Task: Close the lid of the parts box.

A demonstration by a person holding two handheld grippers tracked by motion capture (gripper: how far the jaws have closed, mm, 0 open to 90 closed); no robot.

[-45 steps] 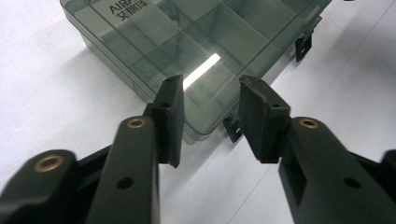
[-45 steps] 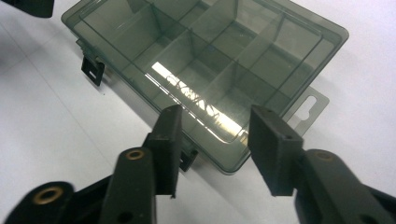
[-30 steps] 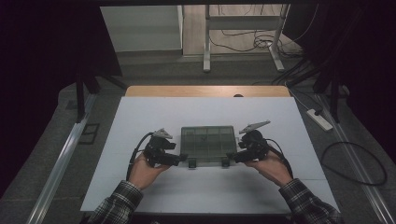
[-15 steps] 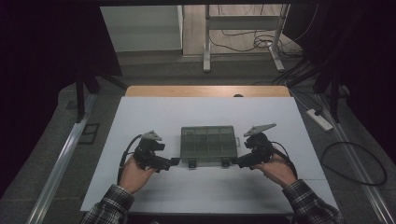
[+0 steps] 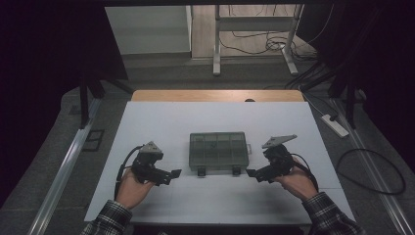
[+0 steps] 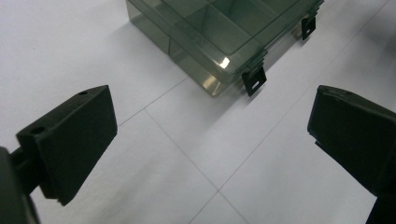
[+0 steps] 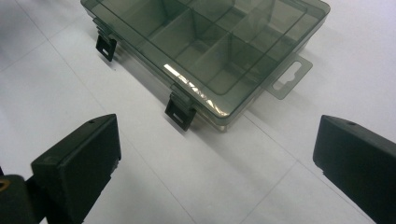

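Note:
A smoky clear compartment box (image 5: pixel 218 151) lies with its lid down in the middle of the white table (image 5: pixel 215 117). Two black latches (image 5: pixel 201 171) (image 5: pixel 236 170) hang at its front edge. My left gripper (image 5: pixel 173 174) sits left of the front edge and my right gripper (image 5: pixel 252 173) right of it, both clear of the box. In the left gripper view the box (image 6: pixel 224 32) and a latch (image 6: pixel 254 80) lie beyond the gripper (image 6: pixel 210 112). The right gripper (image 7: pixel 217 135) faces the box (image 7: pixel 210 42), a latch (image 7: pixel 180 112) and a hang tab (image 7: pixel 287 79). Both pairs of jaws have just been opening, with nothing between them.
A wooden strip (image 5: pixel 218 95) runs along the table's far edge. On the floor to the right lie a power strip (image 5: pixel 334 125) and a looped cable (image 5: pixel 372 169). A metal rail (image 5: pixel 66 166) runs along the left side.
Both hands have drawn apart, away from the box's front latches, the left going left and the right going right. Both pairs of jaws now stand wider.

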